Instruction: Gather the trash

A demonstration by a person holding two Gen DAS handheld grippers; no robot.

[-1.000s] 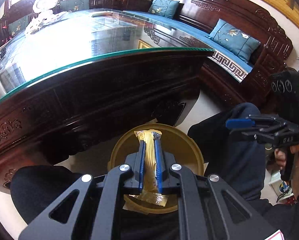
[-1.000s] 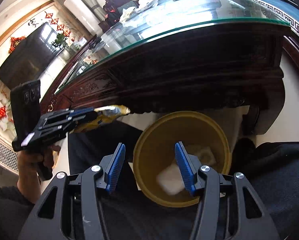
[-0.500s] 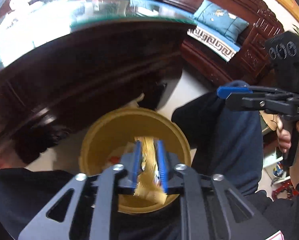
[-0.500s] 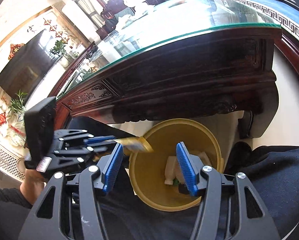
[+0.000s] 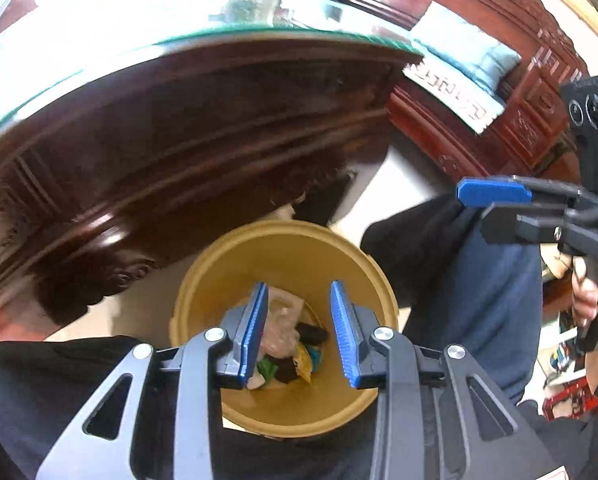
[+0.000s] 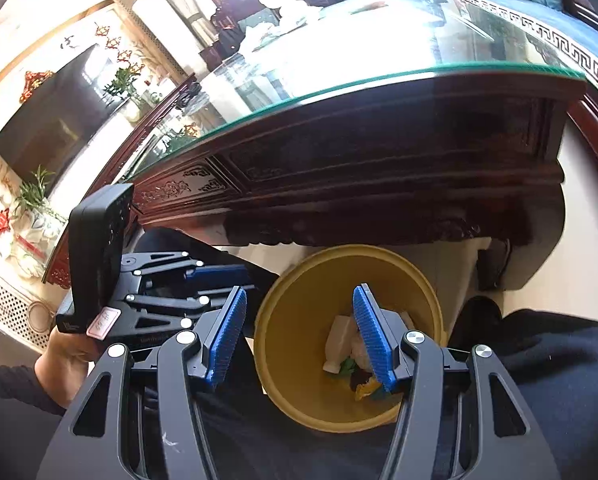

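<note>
Left tongs (image 5: 299, 334) are now spread apart and empty, hanging right over the mouth of the yellow bin (image 5: 235, 264). A second ago and half a second ago they were clamped on the gold wrapper; that grip is gone. We see the gold wrapper (image 5: 304, 364) down at the bottom of the bin, lying among the other trash (image 5: 281, 320): a pale crumpled piece, something dark, a green scrap. From the right wrist view the wrapper (image 6: 365, 390) shows as an orange-gold patch beside white paper, partly hidden behind the right pad.

Right tongs (image 6: 299, 336) are spread wide with nothing between them, same as in both earlier frames, and they are also above the bin (image 6: 295, 320). In the left view the right tongs (image 5: 495, 200) sit off to the side, level, clear of the bin rim.

The left gripper has come lower and closer to the bin than a second ago: the bin fills more of its view, and the glass-topped counter (image 5: 147, 36) has slid up toward the top edge. The bin stands on the floor just beside the dark carved counter base (image 6: 379, 184), between the person's knees.
</note>
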